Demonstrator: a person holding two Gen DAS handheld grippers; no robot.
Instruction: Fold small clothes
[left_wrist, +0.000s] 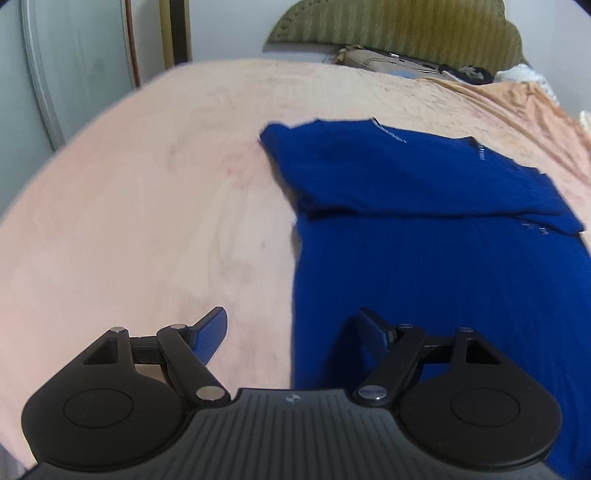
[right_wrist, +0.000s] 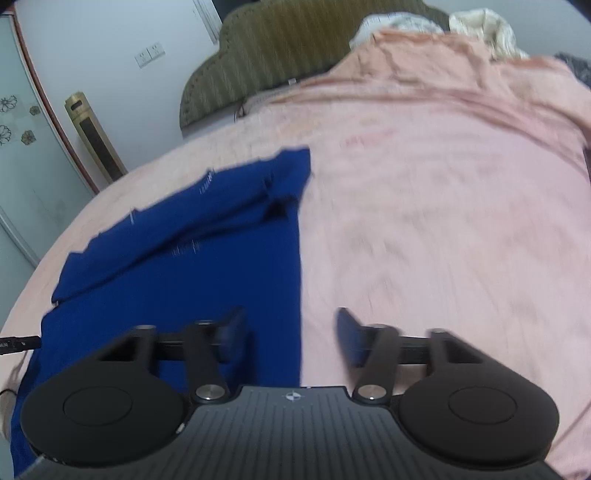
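Blue garment (left_wrist: 424, 266) flat on the pink bed cover (left_wrist: 147, 206), far part already folded over. Left tool (left_wrist: 291, 332) and right tool (right_wrist: 290, 334) both released, empty, straddling opposite side edges. Best to pinch matching near corners and carry them over evenly.

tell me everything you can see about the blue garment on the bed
The blue garment is deep royal blue with a finely ribbed, knit-like look. It lies flat on the pink bedspread, its far part already folded back over the body as a band with short lines of pale stitching showing. Its near side edges run straight. The left gripper straddles one side edge and the right gripper the other, both open, neither pinching the cloth.
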